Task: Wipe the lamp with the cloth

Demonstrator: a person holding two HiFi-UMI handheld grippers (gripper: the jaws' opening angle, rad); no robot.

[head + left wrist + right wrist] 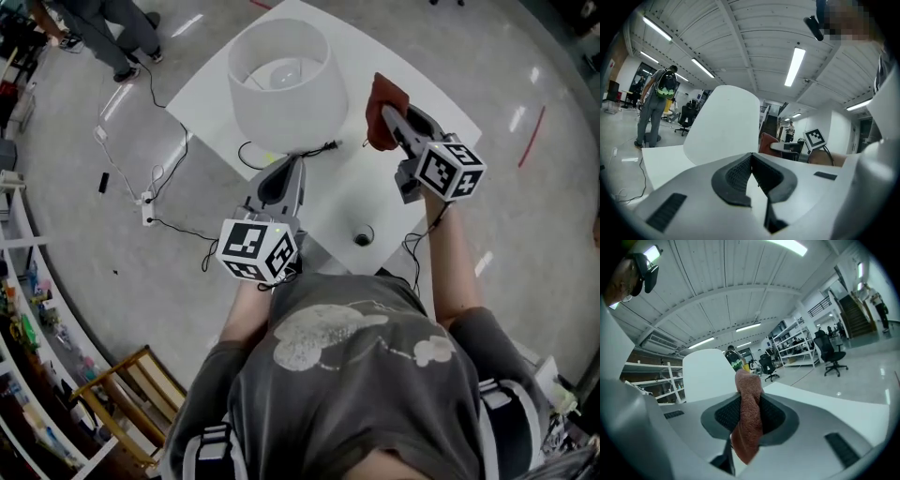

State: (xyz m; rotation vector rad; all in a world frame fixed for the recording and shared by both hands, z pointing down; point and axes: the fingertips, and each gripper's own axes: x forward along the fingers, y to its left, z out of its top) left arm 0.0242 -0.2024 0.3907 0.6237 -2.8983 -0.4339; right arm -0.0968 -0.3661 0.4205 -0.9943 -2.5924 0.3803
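A lamp with a white drum shade (pixel 278 82) stands on the white table (pixel 427 103); the shade (pixel 724 124) fills the middle of the left gripper view and shows as a white shape (pixel 707 373) in the right gripper view. My right gripper (pixel 386 120) is shut on a reddish-brown cloth (pixel 382 105), held right of the shade and apart from it. The cloth (pixel 747 420) hangs between its jaws. My left gripper (pixel 282 172) is shut and empty, just in front of the lamp's base, jaws touching at the tips (pixel 751 157).
The lamp's black cord (pixel 309 148) runs across the table by the base. A round cable hole (pixel 363 236) sits near the table's front edge. Cables and a power strip (pixel 147 208) lie on the floor at left. A person (pixel 108 28) stands at the far left.
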